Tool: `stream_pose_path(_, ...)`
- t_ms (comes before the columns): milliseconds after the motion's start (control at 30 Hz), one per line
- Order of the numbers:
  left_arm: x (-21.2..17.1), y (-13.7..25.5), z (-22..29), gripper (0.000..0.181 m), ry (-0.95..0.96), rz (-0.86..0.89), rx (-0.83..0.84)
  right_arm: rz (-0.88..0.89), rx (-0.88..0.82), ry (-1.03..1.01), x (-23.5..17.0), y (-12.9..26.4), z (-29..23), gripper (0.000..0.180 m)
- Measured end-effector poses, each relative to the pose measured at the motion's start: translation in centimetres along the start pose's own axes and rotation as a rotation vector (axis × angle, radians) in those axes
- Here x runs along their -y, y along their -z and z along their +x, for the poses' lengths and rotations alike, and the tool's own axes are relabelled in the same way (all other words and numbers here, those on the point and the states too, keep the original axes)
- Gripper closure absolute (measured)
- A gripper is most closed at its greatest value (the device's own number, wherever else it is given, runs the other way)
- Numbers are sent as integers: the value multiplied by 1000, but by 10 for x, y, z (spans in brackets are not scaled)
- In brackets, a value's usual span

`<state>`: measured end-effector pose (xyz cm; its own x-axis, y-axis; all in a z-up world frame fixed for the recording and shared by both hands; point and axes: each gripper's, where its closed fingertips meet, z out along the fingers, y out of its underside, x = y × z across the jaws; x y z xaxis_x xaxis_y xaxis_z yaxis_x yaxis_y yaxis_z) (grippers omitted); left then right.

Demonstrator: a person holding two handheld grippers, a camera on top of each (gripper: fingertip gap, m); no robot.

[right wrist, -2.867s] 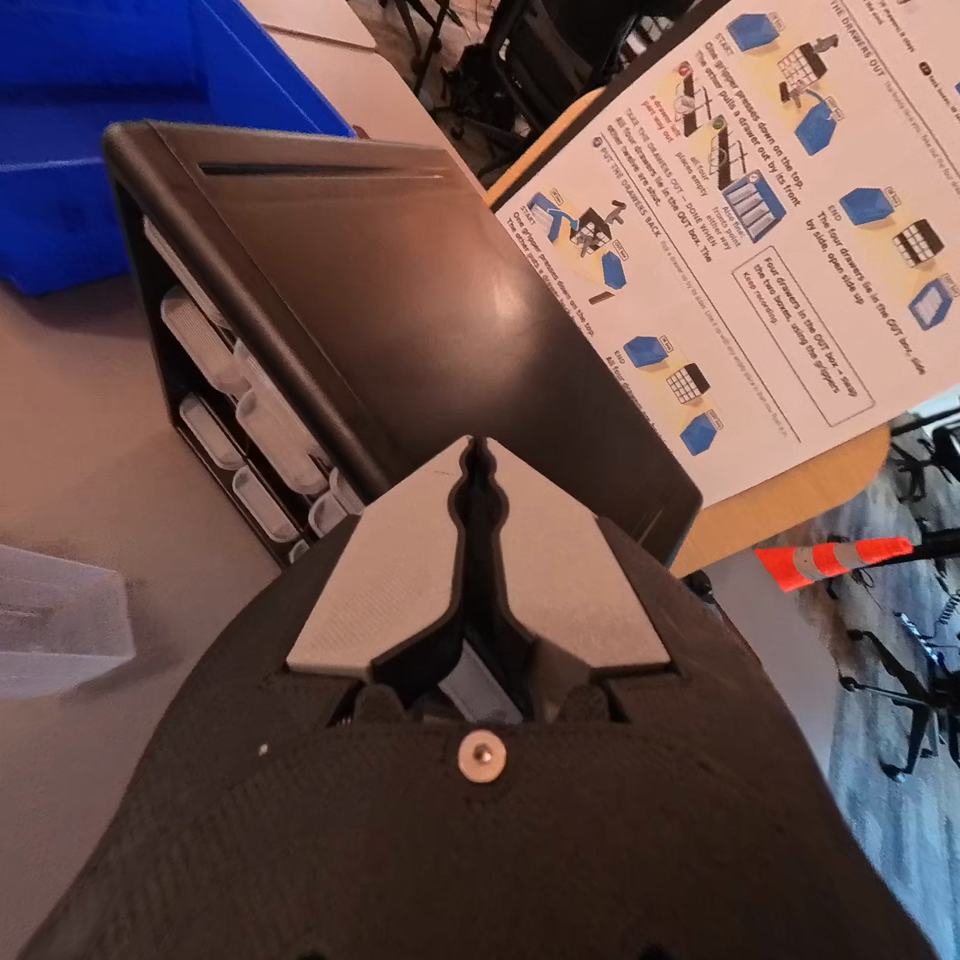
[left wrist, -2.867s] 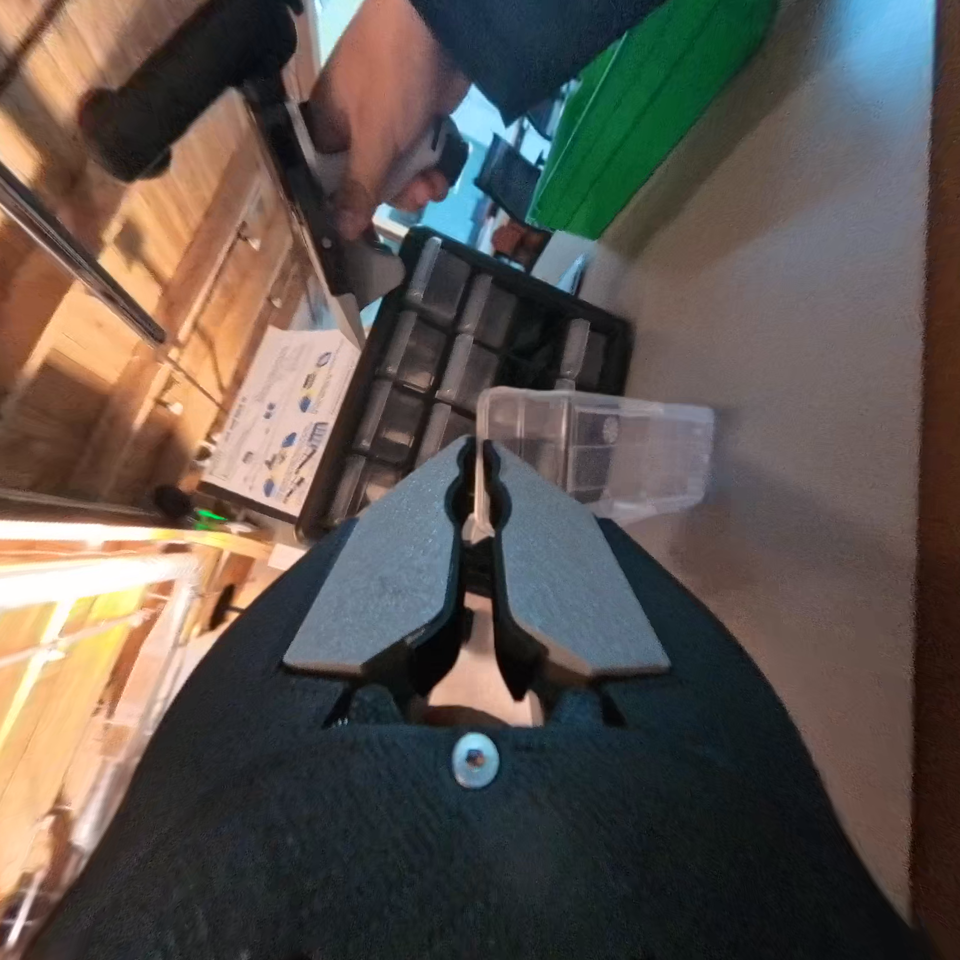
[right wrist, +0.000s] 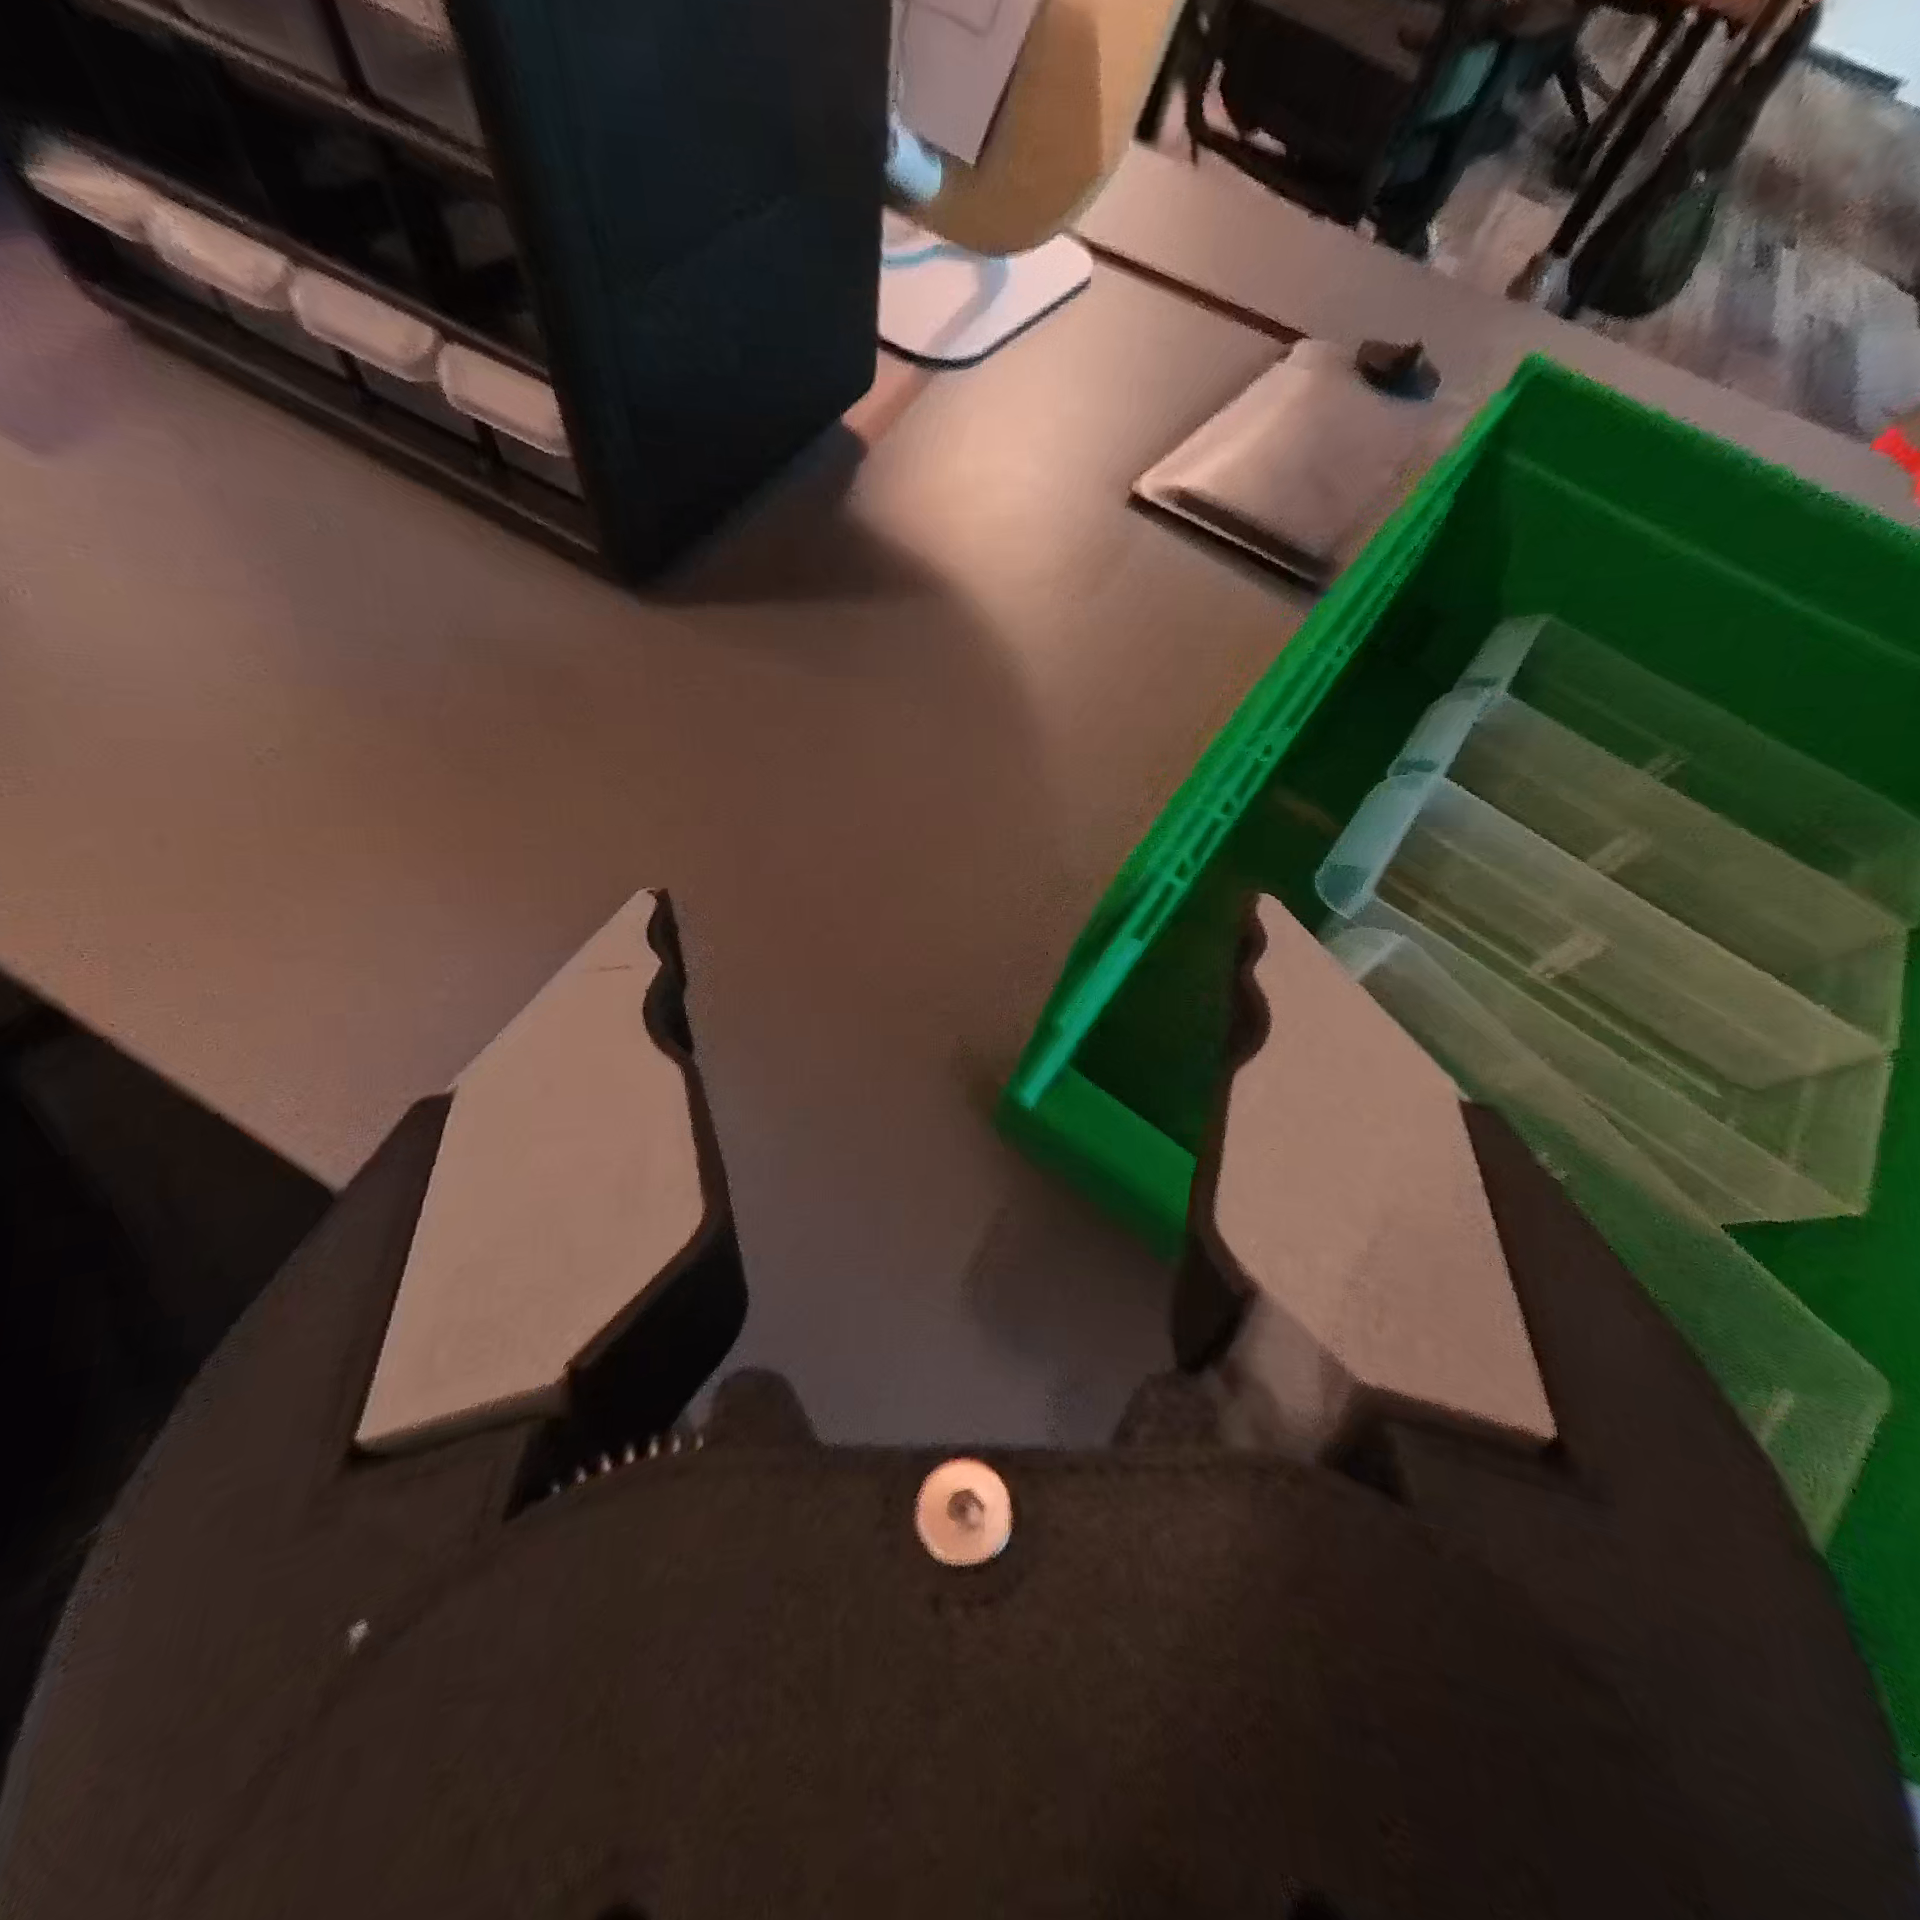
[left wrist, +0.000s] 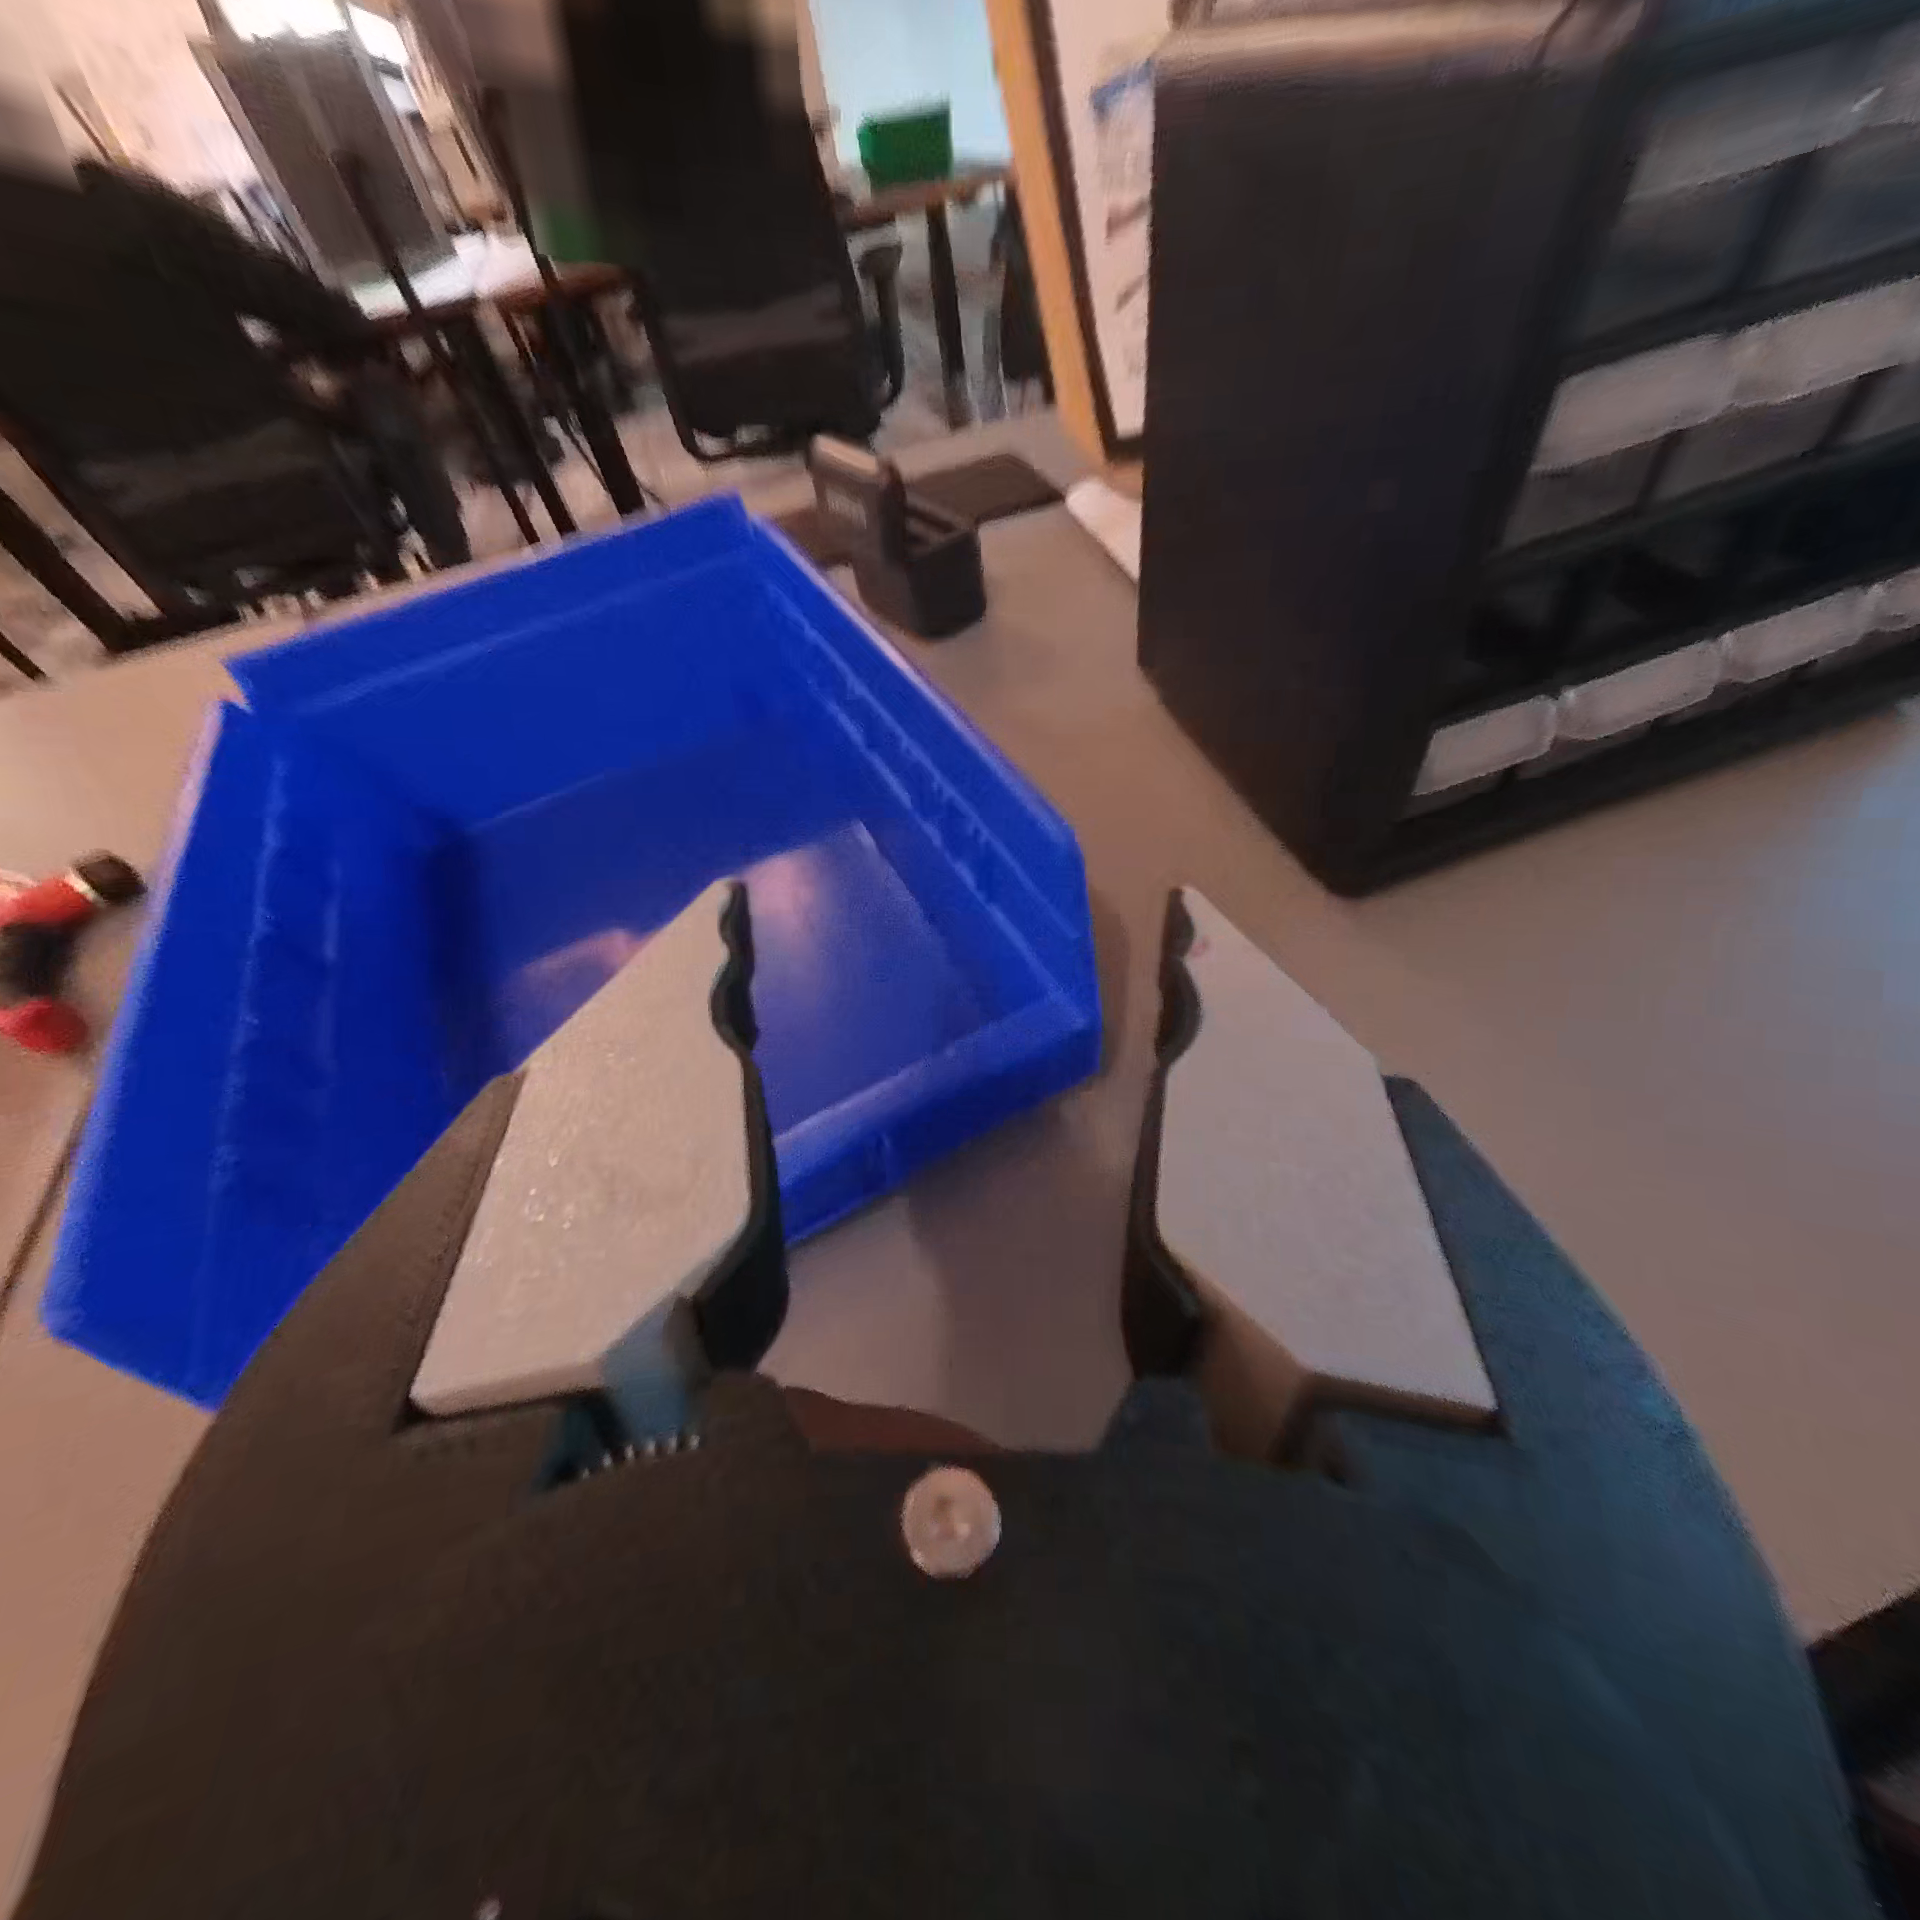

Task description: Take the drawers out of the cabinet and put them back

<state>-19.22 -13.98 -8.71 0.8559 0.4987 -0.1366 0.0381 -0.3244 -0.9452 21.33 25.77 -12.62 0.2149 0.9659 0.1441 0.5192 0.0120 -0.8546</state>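
Note:
The black drawer cabinet (left wrist: 1351, 416) stands on the grey table at the right of the left wrist view, with clear drawers (left wrist: 1621, 707) in its rows and some dark slots. It also shows at the top left of the right wrist view (right wrist: 686, 270). Several clear drawers (right wrist: 1621, 935) lie side by side in a green bin (right wrist: 1226, 831) at the right. My left gripper (left wrist: 951, 914) is open and empty above the near corner of a blue bin (left wrist: 343, 997). My right gripper (right wrist: 956, 914) is open and empty over the table beside the green bin.
The blue bin holds nothing that I can see. A small black holder (left wrist: 914, 551) stands behind it. A red and black object (left wrist: 52, 935) lies at the far left. A flat grey pad (right wrist: 1278, 468) lies behind the green bin. Chairs stand beyond the table.
My left gripper held a clear drawer by its front; now it is open and empty. My right gripper was shut above the cabinet; now it is open. Both have moved back from the cabinet.

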Motion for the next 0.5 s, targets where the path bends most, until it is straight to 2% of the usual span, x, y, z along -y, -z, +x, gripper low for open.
stream_pose_path(67, -14, -16, 4, 100, 28, -57, -32, -83, -93, 11, -11, -23, 7, 79)
stream_pose_path(167, -27, -50, 9, 106, 11, -111, -14, -202, -263, 14, -28, -47, 27, 96)
stream_pose_path(200, -31, -61, 12, 112, 10, -130, -15, -222, -327, 27, -30, -49, 36, 96)
stream_pose_path(233, -34, -71, 13, 118, 8, -144, -6, -234, -395, 55, -30, -48, 45, 113)
stream_pose_path(267, -32, -78, 8, 120, -16, -131, 39, -243, -438, 73, -30, -44, 50, 142)
stream_pose_path(333, -28, -82, 8, 155, -60, -108, 55, -242, -417, 23, -30, -37, 49, 157)
stream_pose_path(467, -38, -58, -26, 178, -150, -140, 221, -223, -362, -68, -42, -10, 40, 175)
stream_pose_path(500, -40, -49, -29, 178, -161, -121, 198, -211, -331, -75, -46, -2, 33, 176)
